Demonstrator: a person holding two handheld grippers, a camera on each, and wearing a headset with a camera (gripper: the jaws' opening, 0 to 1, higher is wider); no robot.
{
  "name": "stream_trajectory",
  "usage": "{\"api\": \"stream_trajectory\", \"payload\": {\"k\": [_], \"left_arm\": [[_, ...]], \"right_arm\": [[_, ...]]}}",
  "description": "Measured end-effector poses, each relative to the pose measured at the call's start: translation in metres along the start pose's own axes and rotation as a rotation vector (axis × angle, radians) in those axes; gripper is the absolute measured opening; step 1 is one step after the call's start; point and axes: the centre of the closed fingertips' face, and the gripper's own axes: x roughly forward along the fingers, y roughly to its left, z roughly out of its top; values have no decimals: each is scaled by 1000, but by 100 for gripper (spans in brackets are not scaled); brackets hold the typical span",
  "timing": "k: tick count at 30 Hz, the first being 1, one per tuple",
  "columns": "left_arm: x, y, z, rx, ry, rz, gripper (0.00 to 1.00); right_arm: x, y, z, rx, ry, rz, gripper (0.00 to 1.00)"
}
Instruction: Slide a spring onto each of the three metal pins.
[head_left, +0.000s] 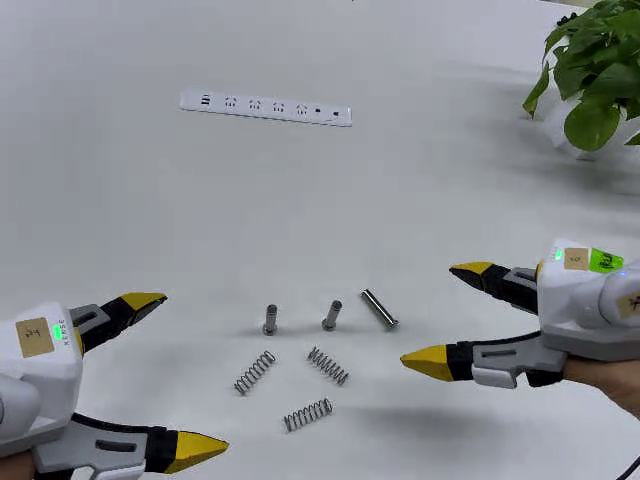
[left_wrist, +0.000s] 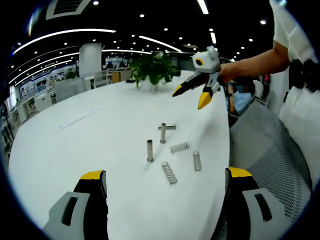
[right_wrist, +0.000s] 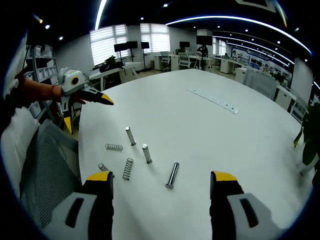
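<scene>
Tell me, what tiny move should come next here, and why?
Probably lower the right tool onto the middle spring and close on it. It and the left tool are open and empty, that spring lies loose on the table, and the upright pin nearest it is bare.

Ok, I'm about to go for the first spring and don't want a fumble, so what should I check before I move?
1. Left tongs open and empty: ok.
2. Right tongs open and empty: ok.
3. Three springs lying loose, apart from each other: ok.
4. All pins standing: not ok. Two upright pins stand, the third pin lies flat.
5. Pins bare of springs: ok.
</scene>
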Motion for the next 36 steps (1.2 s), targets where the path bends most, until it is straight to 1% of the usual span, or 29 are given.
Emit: {"api": "stream_trajectory", "payload": {"k": [2, 7, 10, 11, 12, 14, 17, 19, 22, 23, 25, 27, 29, 34, 35, 36], "left_arm": [[0, 0, 0, -4, -2, 1, 100], [2, 1, 1, -13, -9, 1, 100], [4, 1, 2, -17, -13, 2, 100], [4, 1, 3, -19, -13, 2, 100], [5, 1, 2, -21, -12, 1, 100], [5, 2, 1, -21, -9, 2, 100], [6, 4, -1, -25, -8, 2, 100], [6, 5, -1, -27, -9, 2, 100], [7, 6, 0, -32, -11, 6, 100], [7, 6, 0, -36, -12, 8, 100], [7, 6, 1, -41, -13, 11, 100], [7, 6, 1, -46, -15, 11, 100], [8, 7, 0, -47, -13, 12, 100], [9, 10, -1, -57, -14, 15, 100], [10, 10, -1, -59, -14, 15, 100], [10, 10, -1, -60, -14, 15, 100]], "right_arm": [[8, -7, -1, 0, 12, -6, 77], [19, -14, 4, 13, 42, -15, 73], [26, -20, 4, 34, 79, -28, 66], [29, -22, 5, 39, 83, -29, 65], [32, -25, 4, 53, 98, -37, 62], [36, -26, 6, 67, 111, -39, 59], [47, -32, 2, 85, 149, -39, 53], [51, -29, 3, 91, 161, -35, 47], [60, -33, -3, 97, 200, -30, 42], [62, -33, -6, 90, 227, -32, 40], [67, -33, -7, 84, 239, -29, 34], [71, -36, -8, 101, 261, -29, 30], [79, -34, -14, 117, 287, -26, 30], [88, -32, -15, 118, 334, -16, 26], [92, -34, -19, 120, 354, -18, 25], [94, -35, -20, 120, 362, -19, 23]]}}
